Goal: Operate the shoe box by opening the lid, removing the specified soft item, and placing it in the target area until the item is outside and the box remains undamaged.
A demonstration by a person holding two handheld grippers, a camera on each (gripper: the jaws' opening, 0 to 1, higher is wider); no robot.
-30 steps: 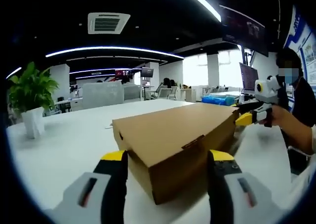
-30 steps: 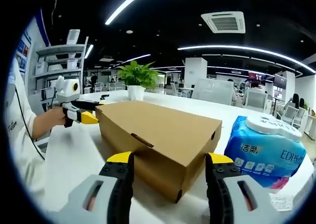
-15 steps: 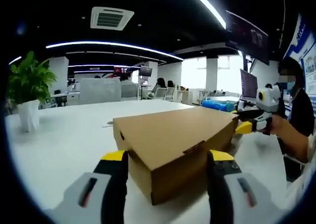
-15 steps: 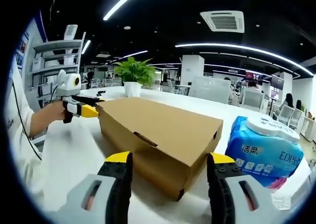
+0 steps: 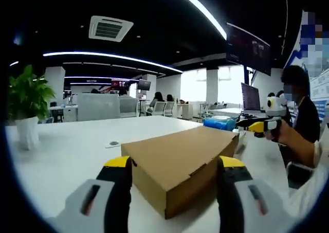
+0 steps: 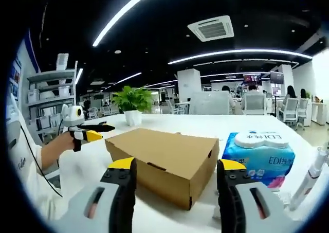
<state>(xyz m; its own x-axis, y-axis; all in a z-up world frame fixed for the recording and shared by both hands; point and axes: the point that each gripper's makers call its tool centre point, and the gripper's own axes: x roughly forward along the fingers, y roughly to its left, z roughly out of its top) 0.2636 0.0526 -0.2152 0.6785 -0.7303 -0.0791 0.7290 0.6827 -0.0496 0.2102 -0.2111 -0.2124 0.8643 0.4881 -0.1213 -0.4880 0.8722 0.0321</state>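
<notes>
The box (image 5: 180,161) sits closed on the white table (image 5: 61,161), lid flat, dead centre in the left gripper view, and the left gripper (image 5: 175,163) hangs in front of it with its yellow-tipped jaws spread wide at the bottom of the frame, one either side of the near corner, gripping nothing. Far right of that view, the right gripper (image 5: 257,125) comes in, held in a hand (image 5: 280,135), its yellow tip near the box's far end; whether it touches the cardboard I can't tell. Behind the box there, a blue pack (image 5: 218,123) peeks out, and a potted plant (image 5: 28,107) stands at the left edge. In the right gripper view, the box (image 6: 164,158) lies lower centre, long side running up to the left, tab slot showing on the front wall. The right gripper (image 6: 175,166) has its jaws well apart at the bottom, framing the near end of the box, empty. At left, the left gripper (image 6: 92,132) sits in a hand (image 6: 64,145), just off the box's far corner. The blue tissue pack (image 6: 259,156) rests right of the box, near it, and the plant (image 6: 132,102) stands behind on the table (image 6: 205,122).
</notes>
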